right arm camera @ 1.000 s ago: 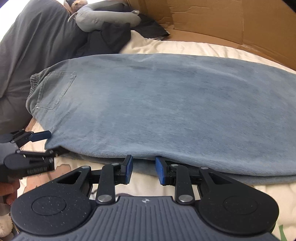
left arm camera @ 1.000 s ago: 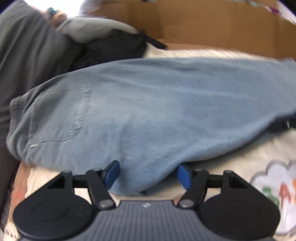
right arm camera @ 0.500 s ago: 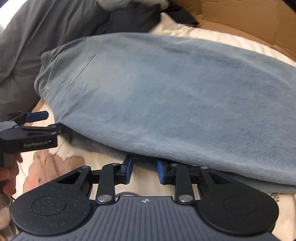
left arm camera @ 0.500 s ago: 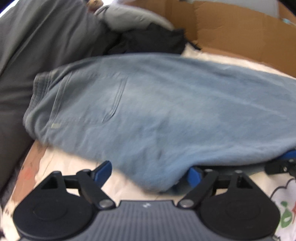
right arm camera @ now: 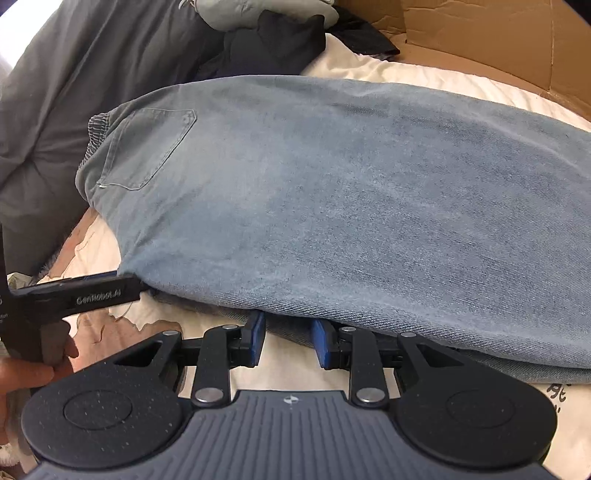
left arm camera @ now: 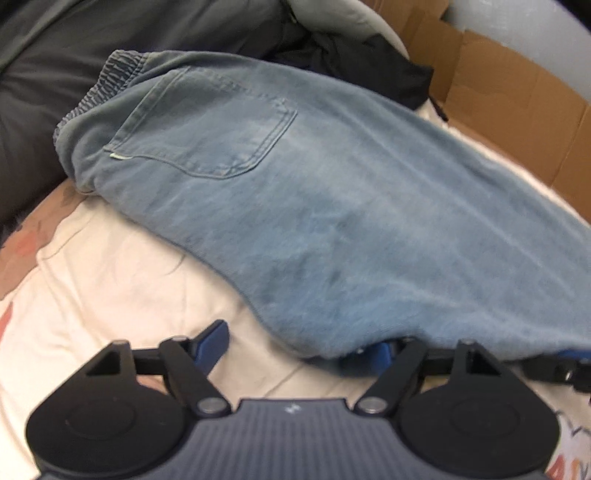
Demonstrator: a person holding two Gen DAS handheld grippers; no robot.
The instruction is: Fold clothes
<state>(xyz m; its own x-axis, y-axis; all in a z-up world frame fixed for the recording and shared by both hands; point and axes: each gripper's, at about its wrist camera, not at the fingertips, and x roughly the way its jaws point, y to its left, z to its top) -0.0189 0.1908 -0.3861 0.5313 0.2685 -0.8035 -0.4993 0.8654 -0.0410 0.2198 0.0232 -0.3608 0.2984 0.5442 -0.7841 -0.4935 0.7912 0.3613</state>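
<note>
Jeans (left arm camera: 332, 206) are spread on the cream sheet (left arm camera: 110, 280) ahead of both grippers. Left gripper (left arm camera: 295, 345): jaws wide, just been closing, near hem between them, unpinched. Right gripper (right arm camera: 288, 341): jaws part-open at the lower hem; grip cannot be told.

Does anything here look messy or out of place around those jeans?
Mostly tidy: the jeans lie folded flat on the cream sheet. The odd spot is behind them, where dark clothes and a grey garment sit heaped unfolded. A lower denim layer pokes out along the near edge.
</note>
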